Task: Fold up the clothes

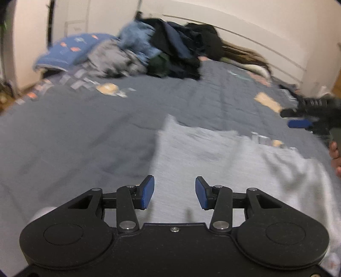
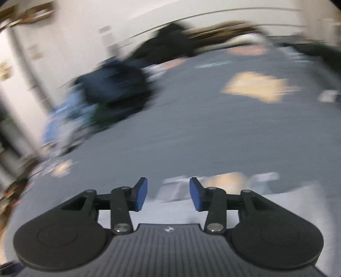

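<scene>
Here the left tongs (image 1: 174, 192) hang with their blue pads apart and nothing between them, just above a light grey garment (image 1: 223, 157) spread flat on the bed (image 1: 85, 127). That garment is the landmark: it lies at the near edge of the dark grey quilted bedspread, one corner reaching away from the camera. At its right side the right tongs (image 1: 298, 118) show as a dark blurred shape with a blue pad, off the cloth, and fingers of a hand (image 1: 334, 153) grip the handle at the frame's edge. In the right wrist view the right tongs (image 2: 168, 194) likewise stand apart and empty, the pale garment (image 2: 287, 198) only a strip beneath them; this view is heavily smeared. Beyond the garment the bedspread carries tan patches (image 1: 267, 101). Far beyond it, towards the left, sits a heap of unfolded clothes (image 1: 162, 49), grey, light blue, dark green and black, with a blue patterned pillow (image 1: 70, 52) at its left. A white wall (image 1: 255, 19) closes the back.
</scene>
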The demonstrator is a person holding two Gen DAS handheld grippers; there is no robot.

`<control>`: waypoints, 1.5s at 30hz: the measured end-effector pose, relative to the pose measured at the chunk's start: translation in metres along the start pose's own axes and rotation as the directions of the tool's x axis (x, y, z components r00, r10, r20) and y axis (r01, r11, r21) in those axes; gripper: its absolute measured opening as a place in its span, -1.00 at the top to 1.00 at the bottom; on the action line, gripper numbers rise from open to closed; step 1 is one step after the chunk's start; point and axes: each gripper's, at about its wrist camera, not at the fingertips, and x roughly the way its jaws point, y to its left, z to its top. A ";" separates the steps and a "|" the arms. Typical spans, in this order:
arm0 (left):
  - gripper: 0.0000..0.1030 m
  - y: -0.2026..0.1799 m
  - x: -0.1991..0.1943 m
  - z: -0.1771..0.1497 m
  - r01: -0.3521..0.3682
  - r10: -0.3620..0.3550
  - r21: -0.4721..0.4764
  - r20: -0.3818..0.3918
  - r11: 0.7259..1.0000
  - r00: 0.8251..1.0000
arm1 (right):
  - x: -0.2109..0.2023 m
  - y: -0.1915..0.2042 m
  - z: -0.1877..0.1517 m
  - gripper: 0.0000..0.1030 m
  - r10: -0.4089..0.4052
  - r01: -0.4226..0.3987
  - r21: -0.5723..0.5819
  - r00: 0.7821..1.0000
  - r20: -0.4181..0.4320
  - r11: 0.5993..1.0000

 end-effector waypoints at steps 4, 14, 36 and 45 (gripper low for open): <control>0.17 0.021 -0.003 0.009 -0.049 0.048 -0.049 -0.009 0.998 0.999 | 0.051 0.092 -0.018 0.10 0.136 -0.140 -0.038 0.986 -0.101 0.989; 0.13 0.055 -0.004 0.022 -0.020 0.016 -0.156 -0.027 0.988 0.999 | 0.160 0.172 -0.041 0.11 0.013 -0.035 -0.085 0.971 -0.237 0.996; 0.09 0.065 -0.002 0.022 0.013 -0.026 -0.204 -0.057 0.979 0.998 | 0.131 0.178 -0.020 0.43 0.107 -0.107 0.035 0.994 0.003 0.994; 0.07 0.039 -0.003 0.013 0.131 -0.142 -0.207 -0.037 0.969 0.989 | -0.065 0.080 -0.051 0.06 0.026 -0.060 0.137 0.972 0.233 0.989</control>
